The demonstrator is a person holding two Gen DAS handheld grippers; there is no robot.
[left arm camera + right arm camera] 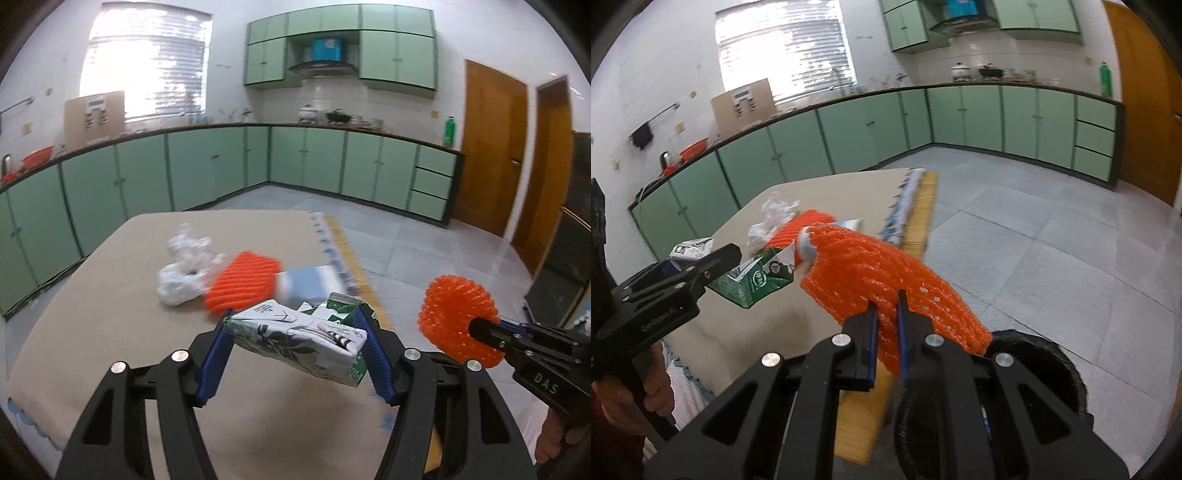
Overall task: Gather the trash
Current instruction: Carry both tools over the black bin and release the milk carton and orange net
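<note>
Trash in both grippers: crushed green-and-white paper carton [299,341] clamped sideways between left gripper [295,354] fingers.
Right gripper [886,332] pinches orange foam net sleeve [886,273], probably so both get dumped together.

Orange foam net [886,273], green-white leaf-printed carton [299,332].

Green cabinets [207,166] line two walls beneath a dark countertop [362,129]. A cardboard box [94,114] leans by the bright window [147,62], a green bottle [448,131] stands near the wooden door [491,147], and grey tiles [1052,240] cover the floor.
</note>
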